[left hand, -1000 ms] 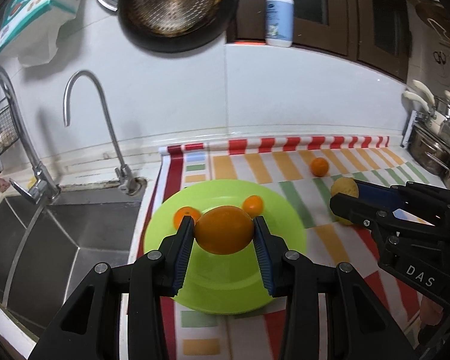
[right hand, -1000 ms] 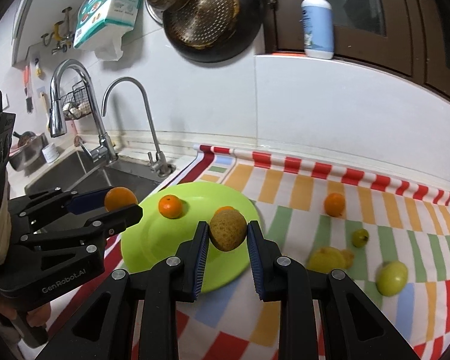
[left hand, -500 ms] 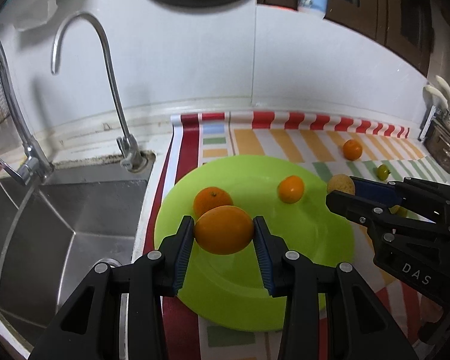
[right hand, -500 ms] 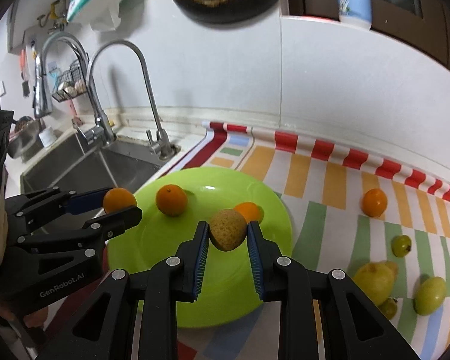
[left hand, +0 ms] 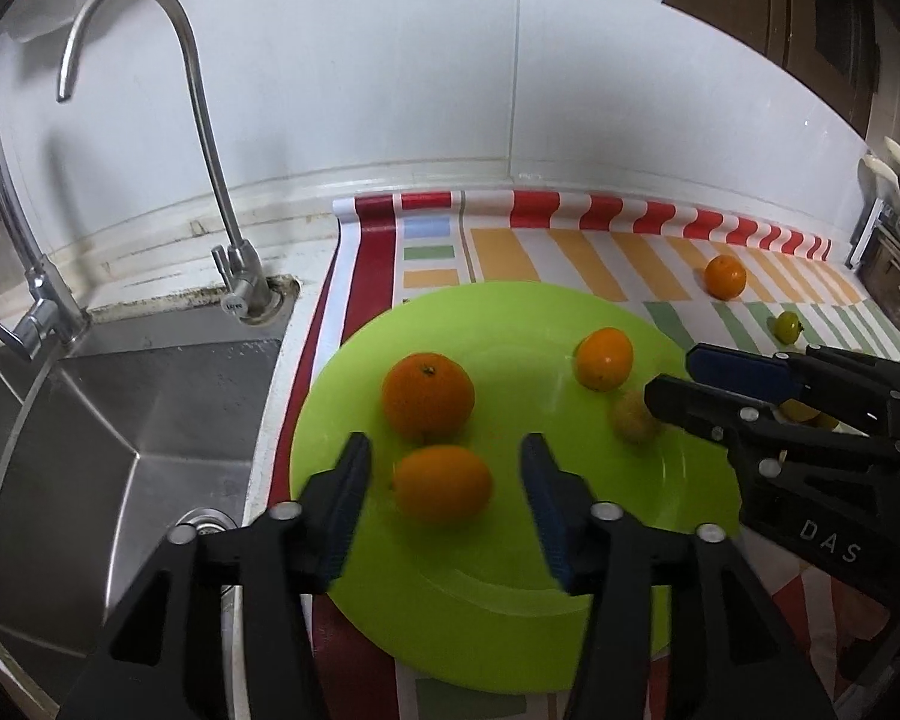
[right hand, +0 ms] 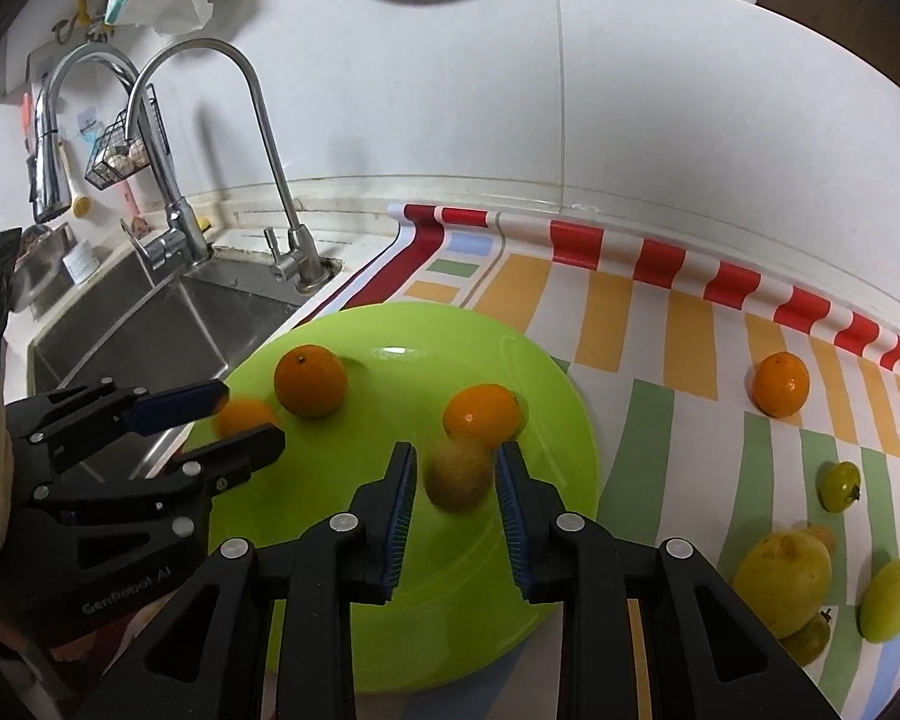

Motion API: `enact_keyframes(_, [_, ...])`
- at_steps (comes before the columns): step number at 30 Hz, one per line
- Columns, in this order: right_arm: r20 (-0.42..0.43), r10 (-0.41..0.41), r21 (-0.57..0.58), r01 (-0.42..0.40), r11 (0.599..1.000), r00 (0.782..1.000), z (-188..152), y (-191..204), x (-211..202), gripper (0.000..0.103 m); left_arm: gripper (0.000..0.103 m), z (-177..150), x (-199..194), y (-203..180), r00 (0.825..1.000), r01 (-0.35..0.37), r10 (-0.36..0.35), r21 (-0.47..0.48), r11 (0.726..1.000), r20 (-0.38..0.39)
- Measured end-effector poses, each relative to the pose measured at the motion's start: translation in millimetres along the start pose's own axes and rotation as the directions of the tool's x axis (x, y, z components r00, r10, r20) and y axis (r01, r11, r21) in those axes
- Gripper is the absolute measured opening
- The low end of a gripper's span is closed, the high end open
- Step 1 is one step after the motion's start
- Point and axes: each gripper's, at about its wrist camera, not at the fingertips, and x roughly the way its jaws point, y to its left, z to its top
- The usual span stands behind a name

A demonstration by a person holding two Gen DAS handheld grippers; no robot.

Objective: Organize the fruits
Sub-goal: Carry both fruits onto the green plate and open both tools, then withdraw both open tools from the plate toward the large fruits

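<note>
Left claw (left hand: 444, 480): standing wide open, gripping nothing; an orange (left hand: 442, 483) is lying loose between its jaws on the green plate (left hand: 510, 612).
Right claw (right hand: 455, 483): standing parted around a blurred brownish fruit (right hand: 457, 476), touching neither pad.
Doing it well: I would be lifting both claws straight up, avoiding nudging fruit off the plate.
Leftover fruit: sitting right on the striped worktop (right hand: 648, 324).
Writing: "DAS", "GenRobot AI".

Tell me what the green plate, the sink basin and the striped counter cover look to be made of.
Green plate: probably plastic, going by its uniform lime colour, thin rim and soft glossy highlight.
Sink basin: brushed stainless steel, shown by grey metallic sheen and creased panels.
Striped counter cover: likely wipeable vinyl or oilcloth, since the print looks smooth and its back edge curls up the wall; fabric cannot be ruled out.
</note>
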Motion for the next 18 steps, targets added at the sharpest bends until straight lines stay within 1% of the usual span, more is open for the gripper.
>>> enact_keyframes(1, [0.005, -0.003, 0.005, 0.003, 1.000, 1.000, 0, -1, -2, 0.036, 0.054, 0, -3, -1, 1.000, -0.001, 0.001, 0.002, 1.000, 0.005])
enact_keyframes(9, [0.040, -0.027, 0.024, 0.026, 0.999, 0.999, -5, -3, -28, 0.036, 0.054, -1, -25, -7, 0.999, -0.013, 0.013, 0.010, 1.000, 0.043])
enact_keyframes(13, [0.057, -0.042, 0.030, 0.041, 0.999, 0.997, -11, -2, -45, 0.036, 0.058, -2, -40, -14, 0.998, -0.009, 0.008, 0.016, 1.000, 0.068])
enact_keyframes(16, [0.074, -0.055, 0.039, 0.052, 0.998, 0.996, -16, -2, -60, 0.040, 0.060, -3, -52, -20, 0.996, -0.006, 0.004, 0.023, 1.000, 0.088])
enact_keyframes(18, [0.088, -0.063, 0.045, 0.059, 0.997, 0.994, -19, -4, -71, 0.040, 0.061, -4, -59, -25, 0.995, -0.002, -0.001, 0.028, 1.000, 0.102])
